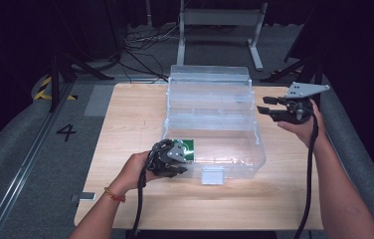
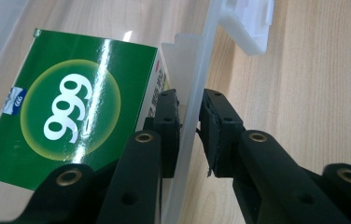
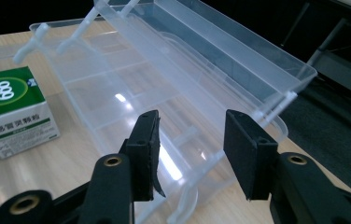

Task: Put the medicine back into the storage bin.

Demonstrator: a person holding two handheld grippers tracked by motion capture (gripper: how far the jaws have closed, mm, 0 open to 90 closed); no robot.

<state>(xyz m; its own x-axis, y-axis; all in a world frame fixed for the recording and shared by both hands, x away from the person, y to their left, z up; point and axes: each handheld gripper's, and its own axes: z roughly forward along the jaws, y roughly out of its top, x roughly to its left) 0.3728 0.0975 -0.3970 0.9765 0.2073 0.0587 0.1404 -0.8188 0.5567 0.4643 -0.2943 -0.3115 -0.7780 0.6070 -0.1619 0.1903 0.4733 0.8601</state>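
A clear plastic storage box (image 1: 234, 167) stands open in the middle of the wooden table (image 1: 125, 124), its lid and inner tray (image 3: 187, 60) tilted up at the back. A green medicine carton (image 1: 189, 148) marked "999" lies inside at the front left corner (image 2: 71, 102), also seen in the right gripper view (image 3: 10, 100). My left gripper (image 1: 179, 166) straddles the box's front wall (image 2: 194, 93), one jaw inside beside the carton and one outside, shut on that wall (image 2: 190, 116). My right gripper (image 1: 265, 105) hovers open beside the box's right side, empty, facing the tray's edge (image 3: 190, 140).
A white latch (image 1: 212, 177) hangs from the box's front wall, to the right of my left gripper (image 2: 250, 23). Bare wood lies left of and in front of the box. Beyond the table are a metal stand (image 1: 220, 20), cables and dark floor.
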